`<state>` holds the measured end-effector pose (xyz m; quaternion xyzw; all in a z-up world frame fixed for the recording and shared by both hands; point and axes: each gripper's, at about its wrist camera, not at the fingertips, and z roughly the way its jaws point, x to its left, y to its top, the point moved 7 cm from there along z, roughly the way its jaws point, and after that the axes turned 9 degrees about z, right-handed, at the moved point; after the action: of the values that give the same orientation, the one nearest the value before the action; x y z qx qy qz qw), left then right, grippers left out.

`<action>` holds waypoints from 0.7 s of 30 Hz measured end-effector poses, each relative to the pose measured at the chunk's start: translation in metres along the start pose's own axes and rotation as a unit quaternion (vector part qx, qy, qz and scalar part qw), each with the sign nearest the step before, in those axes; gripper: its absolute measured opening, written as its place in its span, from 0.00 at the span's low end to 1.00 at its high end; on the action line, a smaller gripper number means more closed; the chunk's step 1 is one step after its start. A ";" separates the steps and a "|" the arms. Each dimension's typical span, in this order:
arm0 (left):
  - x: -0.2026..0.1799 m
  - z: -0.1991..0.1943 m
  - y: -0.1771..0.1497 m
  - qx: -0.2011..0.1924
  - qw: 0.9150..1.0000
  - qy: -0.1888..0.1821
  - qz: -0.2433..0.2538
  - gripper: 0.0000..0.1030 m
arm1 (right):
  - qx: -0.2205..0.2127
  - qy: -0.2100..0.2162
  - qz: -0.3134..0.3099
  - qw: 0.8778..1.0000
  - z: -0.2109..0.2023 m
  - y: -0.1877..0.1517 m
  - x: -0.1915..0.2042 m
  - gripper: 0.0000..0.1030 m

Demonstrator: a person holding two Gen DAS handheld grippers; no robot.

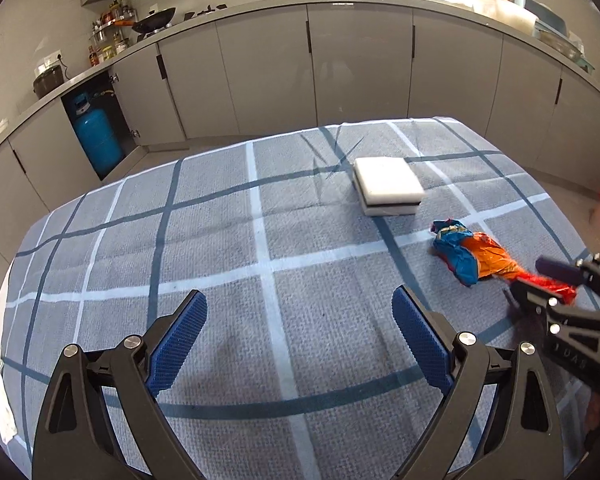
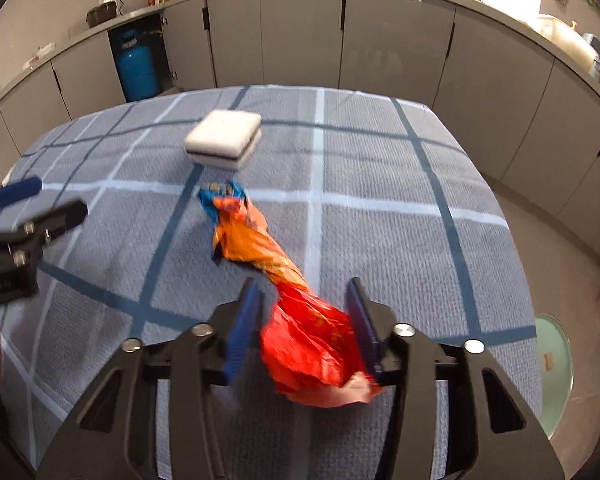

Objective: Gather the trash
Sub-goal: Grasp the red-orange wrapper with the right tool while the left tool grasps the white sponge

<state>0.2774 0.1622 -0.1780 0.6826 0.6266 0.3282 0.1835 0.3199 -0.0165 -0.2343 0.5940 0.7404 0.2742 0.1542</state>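
Grey cabinets (image 1: pixel 360 68) run along the back of the kitchen, and one open door shows a blue gas bottle (image 1: pixel 96 136). Before them stands the bench, covered by a checked cloth (image 1: pixel 220 248) in grey, white and dark blue.

On the cloth, toward the far side, lies a white sponge (image 1: pixel 388 190) with a dark layer through its middle. Just in front of it, and not touching it, lies the wrapper (image 2: pixel 256 240), a crumpled bag that is blue at the far end, orange in the middle and red at the near end. Its long axis runs away from the right gripper (image 2: pixel 306 332) toward the sponge, so the red end is the one that comes between the jaws.

The right jaws stand close on both sides of this red end. The right pad (image 2: pixel 362 328) touches the foil; on the left side I cannot tell whether the pad presses it, so the grip looks not yet firm. The rest of the wrapper lies on the cloth.

The left gripper (image 1: pixel 300 344) hovers over bare cloth, its jaws spread wide and empty. The wrapper lies to its right, well apart, so the right hand is clearly the nearer one.
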 end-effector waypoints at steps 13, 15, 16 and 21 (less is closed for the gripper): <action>-0.048 0.037 0.065 -0.028 0.999 -0.021 0.012 0.90 | -0.053 -0.030 0.082 0.995 -0.031 -0.002 -0.057 0.18; -0.052 0.050 0.073 -0.022 1.000 -0.013 0.011 0.90 | -0.055 -0.036 0.098 0.993 -0.029 0.000 -0.068 0.18; -0.053 0.055 0.075 -0.020 1.000 -0.014 0.010 0.90 | -0.057 -0.038 0.104 0.992 -0.028 0.001 -0.072 0.18; -0.063 0.083 0.084 -0.001 1.000 -0.017 0.013 0.90 | -0.055 -0.032 0.112 0.992 -0.020 0.004 -0.078 0.18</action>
<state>0.3949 0.1016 -0.1955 0.6960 0.6140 0.3197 0.1908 0.3309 -0.0956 -0.2236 0.6725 0.6474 0.3109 0.1790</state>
